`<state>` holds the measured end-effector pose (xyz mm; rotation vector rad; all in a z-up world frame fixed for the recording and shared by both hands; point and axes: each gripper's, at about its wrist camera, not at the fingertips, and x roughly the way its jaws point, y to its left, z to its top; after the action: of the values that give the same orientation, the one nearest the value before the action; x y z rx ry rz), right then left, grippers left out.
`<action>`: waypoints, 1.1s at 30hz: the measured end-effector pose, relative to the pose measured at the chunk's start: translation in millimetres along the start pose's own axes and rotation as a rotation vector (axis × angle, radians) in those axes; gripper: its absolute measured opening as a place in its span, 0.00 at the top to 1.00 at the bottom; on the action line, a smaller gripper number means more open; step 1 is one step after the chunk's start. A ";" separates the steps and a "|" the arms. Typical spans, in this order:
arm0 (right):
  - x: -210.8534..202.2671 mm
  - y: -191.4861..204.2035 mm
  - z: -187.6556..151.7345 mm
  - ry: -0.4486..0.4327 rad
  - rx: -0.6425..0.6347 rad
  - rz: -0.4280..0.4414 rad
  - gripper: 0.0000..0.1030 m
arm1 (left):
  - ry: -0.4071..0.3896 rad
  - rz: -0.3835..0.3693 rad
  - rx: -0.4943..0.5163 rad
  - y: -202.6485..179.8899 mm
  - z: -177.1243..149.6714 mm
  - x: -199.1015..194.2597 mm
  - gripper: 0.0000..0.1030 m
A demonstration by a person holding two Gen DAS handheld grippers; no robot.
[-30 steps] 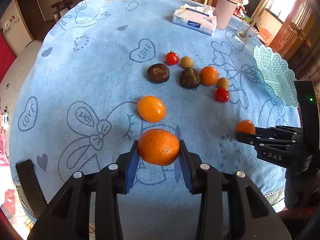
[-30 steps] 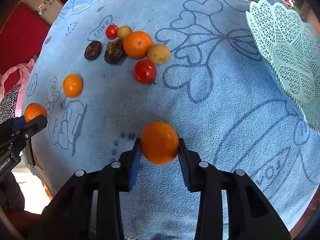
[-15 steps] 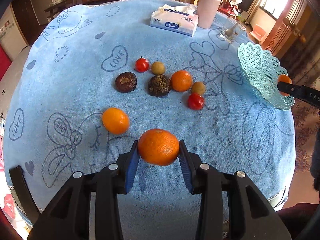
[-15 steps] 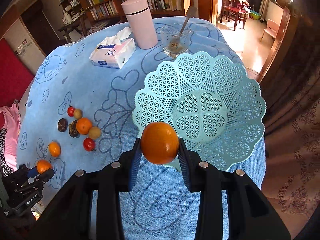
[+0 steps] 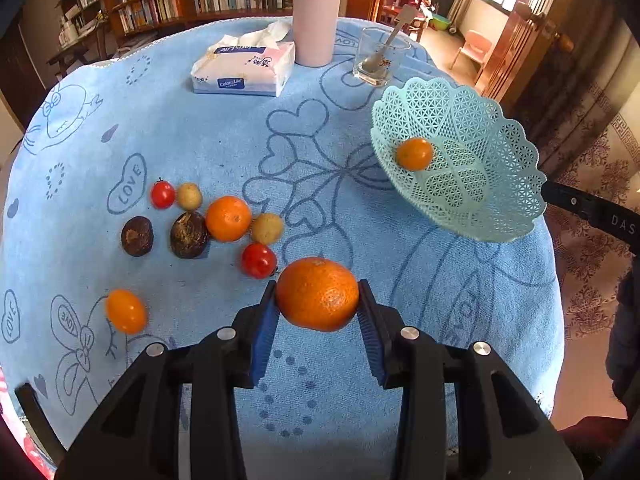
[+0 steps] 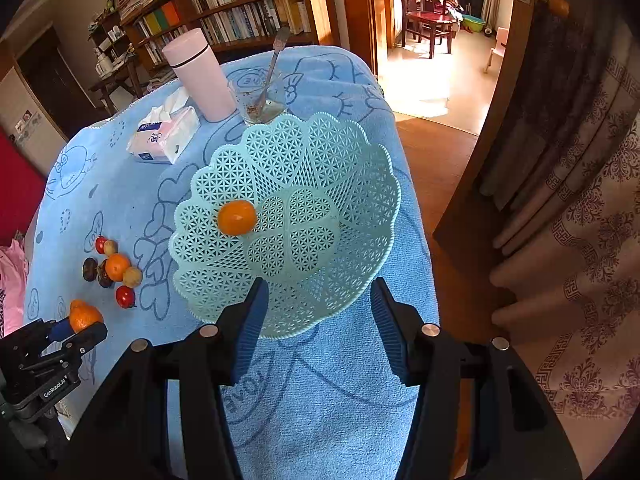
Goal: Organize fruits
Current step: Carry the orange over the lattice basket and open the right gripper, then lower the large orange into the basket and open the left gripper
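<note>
My left gripper (image 5: 318,320) is shut on a large orange (image 5: 317,294) and holds it above the blue tablecloth; it also shows in the right wrist view (image 6: 82,316). My right gripper (image 6: 316,320) is open and empty, just in front of the mint lattice basket (image 6: 360,184). A small orange (image 6: 237,217) lies inside the basket, also seen in the left wrist view (image 5: 414,154). On the cloth lie another orange (image 5: 228,218), a kumquat-like orange (image 5: 126,311), two red tomatoes (image 5: 259,260), two tan round fruits (image 5: 267,228) and two dark brown fruits (image 5: 189,234).
A tissue pack (image 5: 244,66), a pink tumbler (image 5: 317,16) and a glass with a spoon (image 5: 376,58) stand at the table's far side. The basket (image 5: 500,216) sits at the table's right edge. A wooden door and curtain (image 6: 560,160) are to the right.
My right gripper has opened and let its orange go; the orange now lies in the basket. My left gripper has moved right and forward with its orange still held.
</note>
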<state>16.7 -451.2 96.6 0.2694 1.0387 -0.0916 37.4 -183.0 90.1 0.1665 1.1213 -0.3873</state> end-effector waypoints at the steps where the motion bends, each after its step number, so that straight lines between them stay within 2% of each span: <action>1: -1.4 -3.7 -1.1 0.000 0.005 0.001 0.47 | -0.002 -0.006 0.009 -6.3 5.0 1.4 0.62; 7: -11.2 -20.0 -8.6 -0.004 0.018 0.001 0.46 | -0.012 -0.051 0.067 -47.7 35.5 14.5 0.62; 9: -13.4 -23.3 -10.1 -0.003 0.013 -0.004 0.40 | -0.015 -0.067 0.086 -63.0 44.0 18.9 0.62; 13: -16.7 -28.0 -10.9 -0.006 -0.003 -0.019 0.39 | -0.011 -0.092 0.119 -87.9 58.0 28.2 0.61; 14: -18.1 -29.6 -11.2 -0.008 -0.005 -0.024 0.38 | -0.014 -0.094 0.122 -92.7 60.7 29.9 0.59; 16: -19.9 -33.1 -11.7 -0.010 -0.006 -0.031 0.36 | -0.035 -0.094 0.119 -99.7 65.6 28.9 0.37; 18: -21.3 -37.1 -12.6 -0.013 0.000 -0.034 0.35 | -0.051 -0.101 0.118 -104.2 69.5 26.8 0.35; 21: -21.7 -41.0 -13.6 -0.015 0.015 -0.035 0.34 | -0.055 -0.094 0.124 -105.4 70.6 25.5 0.27; 26: -19.4 -37.0 -13.0 -0.020 0.023 -0.024 0.33 | -0.045 -0.076 0.107 -94.6 65.5 21.5 0.26; 33: -14.1 -13.2 -8.1 -0.022 0.004 0.007 0.33 | -0.043 -0.018 0.051 -58.3 58.2 15.6 0.22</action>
<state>0.1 -462.5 102.6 0.2751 1.0160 -0.0896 69.9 -258.8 104.9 0.1921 1.0721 -0.4343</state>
